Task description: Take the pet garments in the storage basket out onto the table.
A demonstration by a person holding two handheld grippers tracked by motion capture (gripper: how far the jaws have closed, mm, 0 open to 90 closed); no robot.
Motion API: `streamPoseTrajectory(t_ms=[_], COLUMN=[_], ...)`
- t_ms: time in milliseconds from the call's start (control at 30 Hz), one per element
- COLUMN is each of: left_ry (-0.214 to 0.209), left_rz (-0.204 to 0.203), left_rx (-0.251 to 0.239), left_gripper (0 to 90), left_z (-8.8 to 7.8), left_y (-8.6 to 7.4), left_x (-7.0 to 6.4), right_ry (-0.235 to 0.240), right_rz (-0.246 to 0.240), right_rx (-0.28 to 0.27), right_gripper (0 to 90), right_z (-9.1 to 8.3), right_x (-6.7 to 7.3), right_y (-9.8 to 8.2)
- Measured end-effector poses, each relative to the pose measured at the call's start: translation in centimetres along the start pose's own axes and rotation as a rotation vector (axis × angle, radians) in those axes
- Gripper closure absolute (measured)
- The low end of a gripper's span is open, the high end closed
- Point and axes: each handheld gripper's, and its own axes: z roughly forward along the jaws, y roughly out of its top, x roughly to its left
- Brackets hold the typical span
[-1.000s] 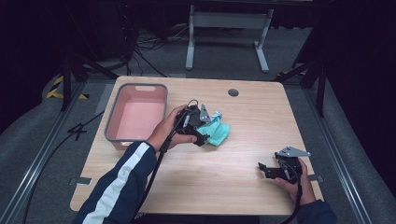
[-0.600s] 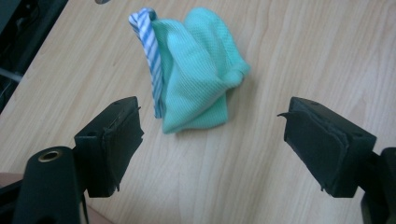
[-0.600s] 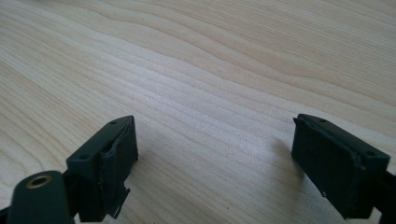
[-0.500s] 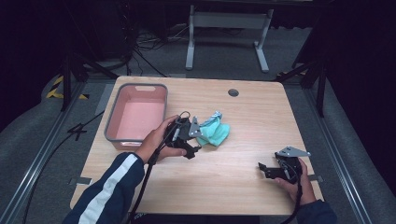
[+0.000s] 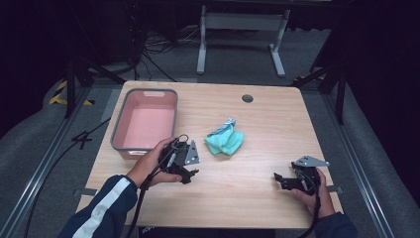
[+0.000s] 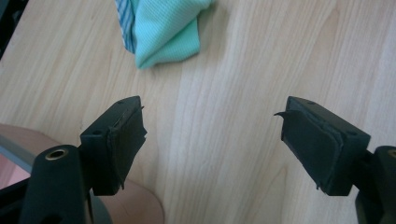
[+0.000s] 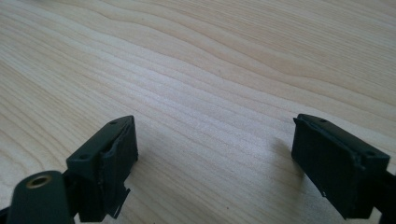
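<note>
High view: cloth lies loose on the table, not in the bin.
Left claw stands wide with nothing between its pads, the cloth ahead of it and a little to its right, the bin just to its left (its rim shows by the left pad in the left gripper view). Right claw rests wide and empty near the table's front edge, well apart from the cloth. Judging by this, picking up and binning the cloth are both left to do.
</note>
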Motion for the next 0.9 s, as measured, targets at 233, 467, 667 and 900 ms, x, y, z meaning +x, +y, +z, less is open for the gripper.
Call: streamPoseTrajectory(t_ms=[233, 467, 667, 900], left_ry=[-0.002, 0.004, 0.0, 0.018], left_rz=[0.017, 0.018, 0.002, -0.044], left_rx=[0.008, 0.042, 0.072, 0.079], left_gripper=[20.9, 19.8, 19.6, 20.5], left_z=[-0.5, -1.2, -1.4, -1.3], left_y=[-2.1, -4.5, -6.5, -8.8], left_x=[-1.1, -1.6, -1.8, -2.0], right_ry=[0.0, 0.0, 0.0, 0.0], right_rz=[0.0, 0.0, 0.0, 0.0], right_rx=[0.0, 0.0, 0.0, 0.0], right_gripper=[14.7, 14.7, 14.7, 14.7], right_z=[0.0, 0.0, 0.0, 0.0], right_x=[0.0, 0.0, 0.0, 0.0], right_y=[0.0, 0.0, 0.0, 0.0])
